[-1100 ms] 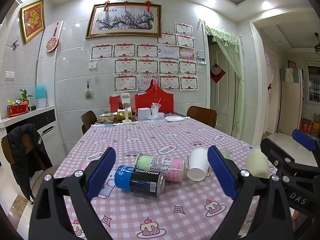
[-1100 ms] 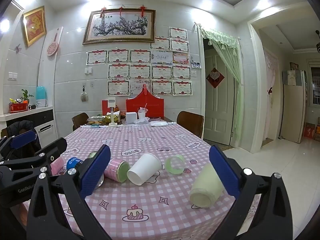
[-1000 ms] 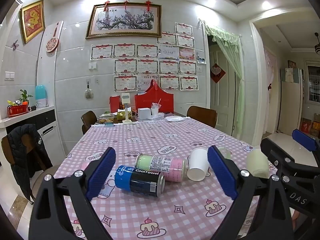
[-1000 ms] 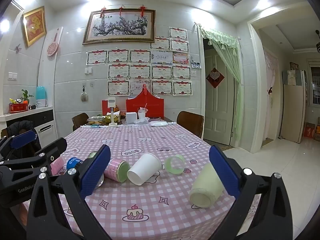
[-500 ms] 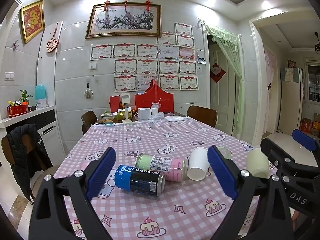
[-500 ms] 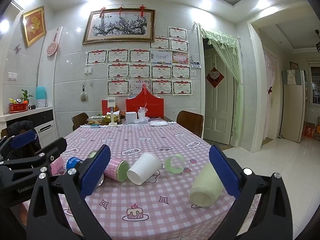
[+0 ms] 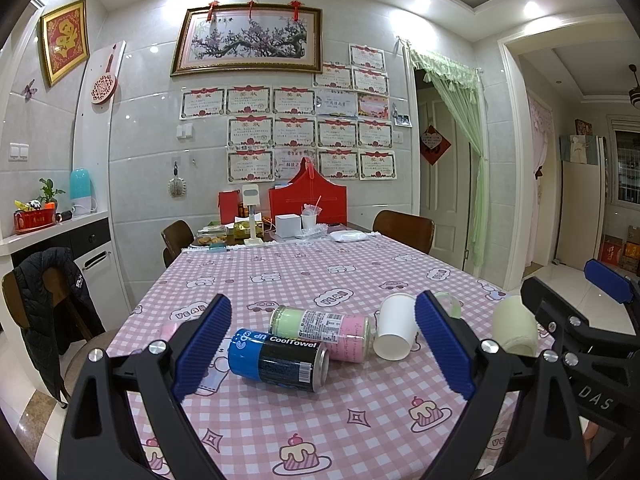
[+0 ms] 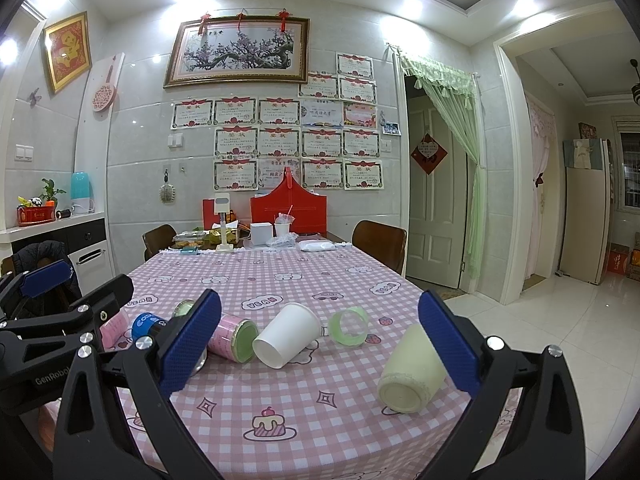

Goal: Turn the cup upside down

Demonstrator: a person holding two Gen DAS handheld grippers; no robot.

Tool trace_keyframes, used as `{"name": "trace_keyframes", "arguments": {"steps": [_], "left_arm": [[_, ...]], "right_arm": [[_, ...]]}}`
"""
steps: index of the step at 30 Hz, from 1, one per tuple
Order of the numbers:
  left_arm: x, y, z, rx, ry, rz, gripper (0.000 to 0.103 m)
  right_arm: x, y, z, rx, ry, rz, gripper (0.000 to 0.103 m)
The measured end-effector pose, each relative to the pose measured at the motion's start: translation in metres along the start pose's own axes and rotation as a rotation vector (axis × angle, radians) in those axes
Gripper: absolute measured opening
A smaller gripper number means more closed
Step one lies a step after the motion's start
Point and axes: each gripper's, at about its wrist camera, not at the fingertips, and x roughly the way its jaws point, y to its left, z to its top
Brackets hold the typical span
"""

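Note:
A white paper cup (image 8: 287, 335) lies on its side on the pink checked tablecloth (image 8: 312, 408), mouth toward me; it also shows in the left wrist view (image 7: 395, 332). A cream cup (image 8: 412, 372) lies on its side near the table's right edge, also in the left wrist view (image 7: 514, 326). My left gripper (image 7: 322, 352) is open and empty, held above the near table in front of the cans. My right gripper (image 8: 320, 344) is open and empty, a little short of both cups.
A blue and black can (image 7: 280, 360) and a pink and green can (image 7: 320, 328) lie on their sides left of the white cup. A green tape ring (image 8: 349, 326) stands behind the cups. Boxes and clutter (image 8: 260, 232) sit at the far end. Chairs (image 8: 380, 244) flank the table.

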Motion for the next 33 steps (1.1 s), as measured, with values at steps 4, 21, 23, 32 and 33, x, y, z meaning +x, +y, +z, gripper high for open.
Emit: {"name": "trace_keyframes", "arguments": {"steps": [4, 21, 23, 32, 33], "left_arm": [[-0.0002, 0.0007, -0.0010, -0.001, 0.000, 0.000, 0.092], [0.0031, -0.0003, -0.0007, -0.002, 0.002, -0.001, 0.092], [0.0036, -0.0008, -0.0021, -0.004, 0.004, -0.002, 0.092], [0.0071, 0.0017, -0.0013, -0.006, 0.012, -0.001, 0.092], [0.0072, 0.0015, -0.0013, -0.005, 0.013, -0.001, 0.092]], "right_arm": [[0.0002, 0.0000, -0.0001, 0.000, 0.000, -0.001, 0.095], [0.0018, -0.0013, -0.0022, -0.002, 0.003, -0.002, 0.095], [0.0010, -0.0028, -0.0018, -0.002, 0.003, -0.002, 0.095], [0.0053, 0.0011, -0.0054, -0.003, 0.005, -0.002, 0.095], [0.0053, 0.0012, -0.0052, -0.003, 0.005, -0.002, 0.095]]}}
